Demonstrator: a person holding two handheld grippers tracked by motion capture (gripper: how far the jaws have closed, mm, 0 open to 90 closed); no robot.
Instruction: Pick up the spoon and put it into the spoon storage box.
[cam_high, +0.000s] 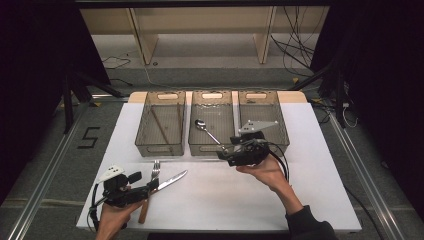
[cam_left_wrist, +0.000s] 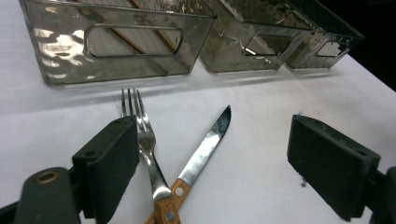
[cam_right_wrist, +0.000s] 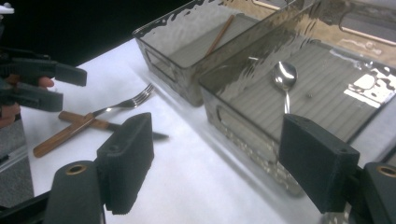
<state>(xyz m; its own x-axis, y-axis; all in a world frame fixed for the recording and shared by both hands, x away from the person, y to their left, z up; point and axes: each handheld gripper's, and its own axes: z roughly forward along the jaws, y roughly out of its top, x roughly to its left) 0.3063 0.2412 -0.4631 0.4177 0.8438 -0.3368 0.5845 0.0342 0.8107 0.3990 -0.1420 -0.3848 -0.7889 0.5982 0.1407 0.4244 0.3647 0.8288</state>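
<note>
High view: cutlery sorting partway done.
Left gripper (cam_high: 150, 187) hung released over crossed fork (cam_high: 155, 171) and knife (cam_high: 171, 180), unsorted, near left; chopsticks (cam_high: 161, 125) in left bin (cam_high: 145, 118), spoon (cam_high: 201, 125) in middle bin (cam_high: 192, 120); right gripper (cam_high: 226, 151) released, empty.

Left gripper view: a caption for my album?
Open tool poised over a crossed fork and knife.
</note>
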